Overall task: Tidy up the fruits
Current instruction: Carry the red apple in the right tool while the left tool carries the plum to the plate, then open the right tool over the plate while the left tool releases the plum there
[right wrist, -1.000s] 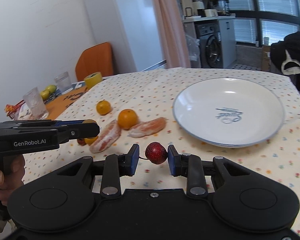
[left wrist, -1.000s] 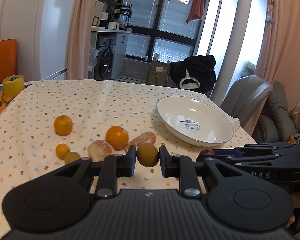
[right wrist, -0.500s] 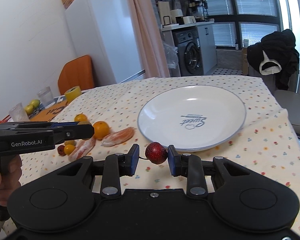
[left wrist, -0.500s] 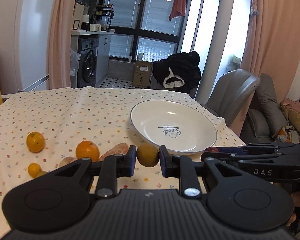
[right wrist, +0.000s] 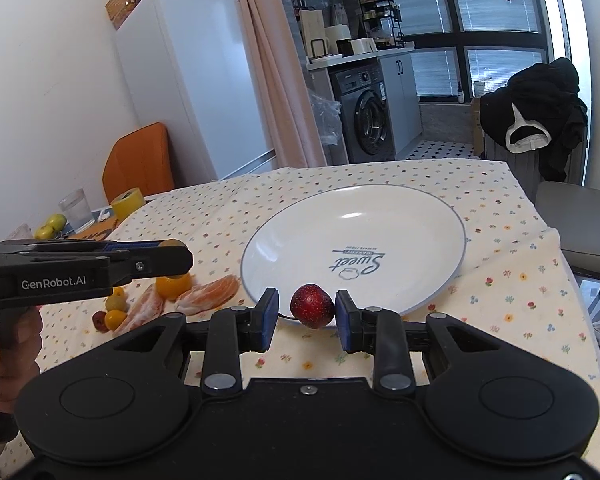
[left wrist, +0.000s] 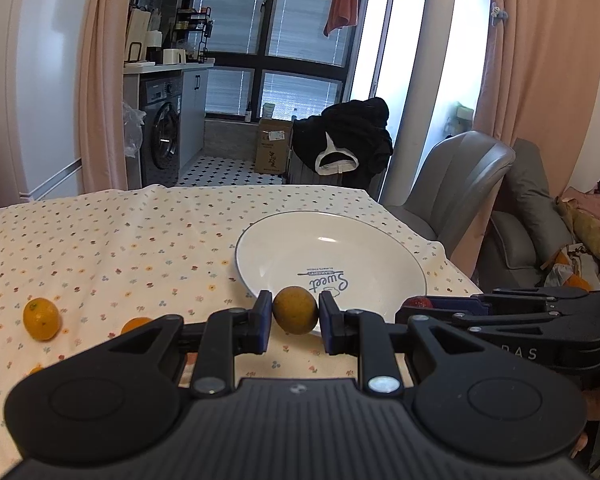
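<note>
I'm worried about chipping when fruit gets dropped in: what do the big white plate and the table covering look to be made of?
The plate looks like glazed ceramic or porcelain: glossy white with window glare, a thin blue rim line and printed lettering. Melamine cannot be ruled out. The table covering looks like thin woven fabric, matte, floral-printed, creased and draping over the edge.

The plate (right wrist: 440, 216) sits on the table (right wrist: 500, 292) toward its right edge, with the chair (left wrist: 456, 176) past the far right corner. Left of the plate, on the table, lie the peeled segments (right wrist: 208, 296) and an orange (right wrist: 174, 285), with smaller fruits (right wrist: 110, 314) nearer the left edge. At the far left corner stand a glass (right wrist: 75, 210) and a tape roll (right wrist: 128, 202); both grippers, left (left wrist: 295, 316) and right (right wrist: 306, 314), hang over the plate's near rim.
</note>
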